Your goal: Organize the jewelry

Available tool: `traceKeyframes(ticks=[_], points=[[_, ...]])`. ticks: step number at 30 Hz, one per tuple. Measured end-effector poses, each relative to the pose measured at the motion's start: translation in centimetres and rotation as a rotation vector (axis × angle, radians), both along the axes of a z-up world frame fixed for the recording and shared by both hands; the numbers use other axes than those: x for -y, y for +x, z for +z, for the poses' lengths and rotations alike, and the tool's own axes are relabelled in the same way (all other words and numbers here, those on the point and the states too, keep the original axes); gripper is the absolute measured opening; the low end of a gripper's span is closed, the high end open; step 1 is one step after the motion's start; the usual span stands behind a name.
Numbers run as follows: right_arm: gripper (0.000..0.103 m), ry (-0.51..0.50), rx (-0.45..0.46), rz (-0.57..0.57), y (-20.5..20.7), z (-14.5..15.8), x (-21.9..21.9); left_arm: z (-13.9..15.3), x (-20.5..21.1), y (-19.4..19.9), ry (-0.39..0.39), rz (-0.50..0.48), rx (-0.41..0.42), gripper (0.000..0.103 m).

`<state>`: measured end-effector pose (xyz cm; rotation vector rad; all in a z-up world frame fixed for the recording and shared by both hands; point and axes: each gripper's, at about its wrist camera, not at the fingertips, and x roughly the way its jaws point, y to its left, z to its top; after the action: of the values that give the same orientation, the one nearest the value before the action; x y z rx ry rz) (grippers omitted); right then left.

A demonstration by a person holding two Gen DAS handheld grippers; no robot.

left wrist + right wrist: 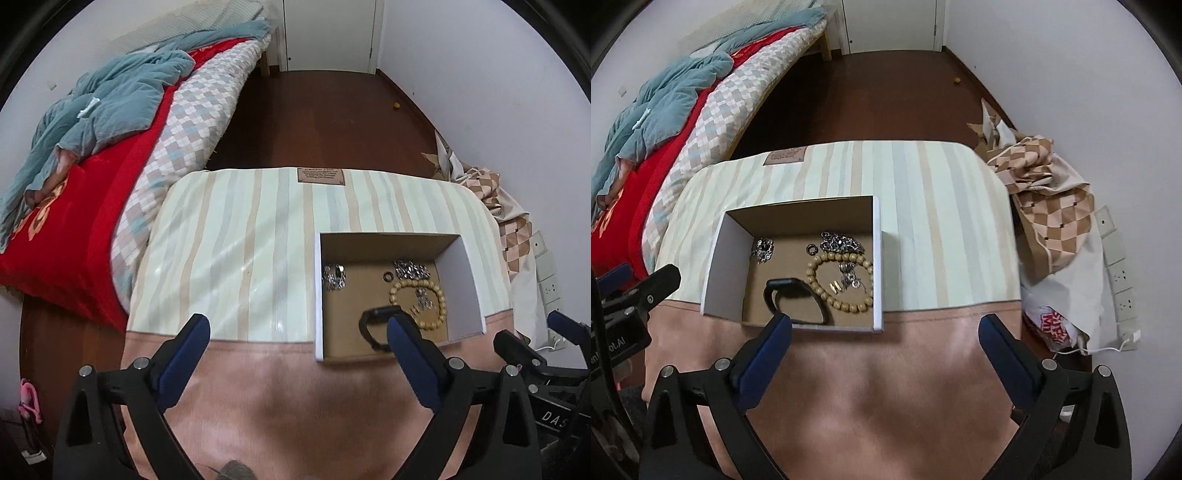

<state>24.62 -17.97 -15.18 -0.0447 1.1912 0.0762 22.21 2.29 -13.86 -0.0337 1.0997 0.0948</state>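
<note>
My left claw (pixel 297 334): wide open, holding nothing — it hangs over the pink front part of the table cloth, and its right finger (pixel 406 343) covers the near edge of the box.

My right claw (pixel 884 334): wide open too, holding nothing; its left finger (pixel 768 347) sits just in front of the box.

Box (pixel 714 254): a small open cardboard box, white outside and brown inside, sitting on the striped table cloth (pixel 923 221).

Bead bracelet (pixel 827 291): a ring of tan wooden beads lying flat in the right part of the box.

Black band (pixel 772 295): a dark loop at the front of the box, just beside the beads.

Silver chains (pixel 840 242): a shiny pile at the back — touching the top of the bead ring.

Small silver pile (pixel 762 249): at the back left, well apart from the beads.

Little dark ring (pixel 812 249): between the two silver piles.

Bed (pixel 92 229): red blanket and blue cloth, off to the left.
</note>
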Motion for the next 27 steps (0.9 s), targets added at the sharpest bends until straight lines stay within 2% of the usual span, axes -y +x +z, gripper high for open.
traceKeyframes(ticks=[6, 17, 27], points=[[0.102, -0.013, 0.06, -0.006, -3.6, 3.8, 0.6, 3.1, 0.8, -3.8, 0.016, -0.006, 0.059, 0.098], [0.102, 0.023, 0.213, -0.003, -12.1, 13.3, 1.3, 11.5, 1.8, -11.9, 0.005, -0.036, 0.195, 0.098], [0.103, 0.038, 0.337, 0.012, -18.7, 20.4, 1.1, 16.5, 1.5, -16.9, -0.005, -0.014, 0.265, 0.098]])
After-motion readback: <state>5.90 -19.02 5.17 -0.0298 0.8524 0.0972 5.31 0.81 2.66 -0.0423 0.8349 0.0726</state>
